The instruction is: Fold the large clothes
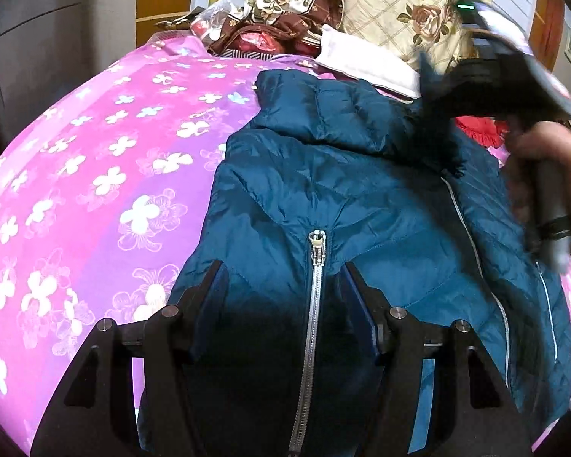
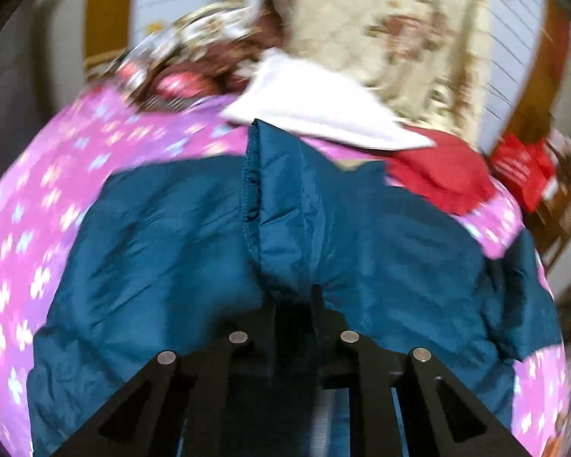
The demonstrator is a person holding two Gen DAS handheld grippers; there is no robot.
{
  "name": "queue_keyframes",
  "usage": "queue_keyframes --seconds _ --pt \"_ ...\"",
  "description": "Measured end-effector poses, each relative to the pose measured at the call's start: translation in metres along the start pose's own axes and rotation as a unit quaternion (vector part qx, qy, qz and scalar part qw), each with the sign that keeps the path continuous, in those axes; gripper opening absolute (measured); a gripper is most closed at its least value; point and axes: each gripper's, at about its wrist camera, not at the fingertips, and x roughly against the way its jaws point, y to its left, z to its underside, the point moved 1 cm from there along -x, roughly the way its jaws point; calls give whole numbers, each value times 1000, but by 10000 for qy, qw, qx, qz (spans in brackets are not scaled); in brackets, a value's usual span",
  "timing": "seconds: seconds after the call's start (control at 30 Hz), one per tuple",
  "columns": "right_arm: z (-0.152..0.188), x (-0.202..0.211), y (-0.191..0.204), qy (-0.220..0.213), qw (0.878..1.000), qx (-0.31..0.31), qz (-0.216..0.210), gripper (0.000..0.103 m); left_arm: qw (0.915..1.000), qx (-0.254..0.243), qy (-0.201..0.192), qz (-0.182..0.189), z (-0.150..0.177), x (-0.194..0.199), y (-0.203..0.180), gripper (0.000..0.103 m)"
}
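A: What's in front of me?

B: I see the bed [image 1: 95, 144] under its pink flowered sheet, and the teal puffer jacket [image 1: 323, 190] spread across it, zipper [image 1: 312, 304] up.

A: My left claw [image 1: 285, 282]?

B: Half open, its jaws either side of the zipper, low over the jacket; whether they pinch it I cannot tell.

A: The right claw [image 2: 294, 297]?

B: Closed, gripping a fold of the jacket's sleeve; that view is blurred.
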Motion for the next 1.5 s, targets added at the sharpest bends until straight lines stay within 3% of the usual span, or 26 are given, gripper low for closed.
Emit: queue_keyframes --seconds 0.17,0.27,0.4,0.57,0.7,0.73,0.77,0.83,0.93,1.03,1.17,1.23,1.37,1.5 --pt "0 6 -102 34 9957 -852 363 11 10000 -26 -5 -63 3 0 -2 61" --pt "11 -11 -165 340 9874 -1442 555 11 9999 -49 15 -129 4 -3 -3 61" --pt "33 -34 -212 658 9767 -1874 807 6 9997 -91 48 -209 5 -7 -6 61" --pt "61 -64 -248 1090 9627 -2367 730 6 9994 -132 102 -298 5 -11 -8 61" --pt "65 -46 -253 848 9673 -2317 580 8 9992 -158 118 -359 5 -13 -9 61" --pt "63 -39 -249 758 9704 -2230 526 17 9991 -162 117 -368 5 -13 -10 61" --pt "60 -31 -242 661 9742 -2124 392 39 9991 -160 114 -366 5 -14 -10 61" --pt "56 -21 -229 464 9786 -2000 164 64 9991 -154 118 -367 5 -14 -10 61" --pt "51 -15 -205 109 9810 -1936 -24 64 9991 -152 119 -387 6 -14 -9 61" --pt "49 -39 -182 498 9806 -1826 -516 60 9991 -155 131 -381 6 -15 -8 61" --pt "64 -74 -183 948 9728 -2078 -374 58 9991 -155 168 -365 7 -15 -7 61" --pt "70 -77 -190 899 9703 -2207 -404 58 9990 -150 199 -378 7 -15 -6 61" --pt "73 -54 -199 966 9698 -2202 -414 58 9986 -146 203 -457 8 -13 -6 61" --pt "96 3 -237 584 9668 -2368 -757 58 9984 -164 143 -517 15 0 -9 61"
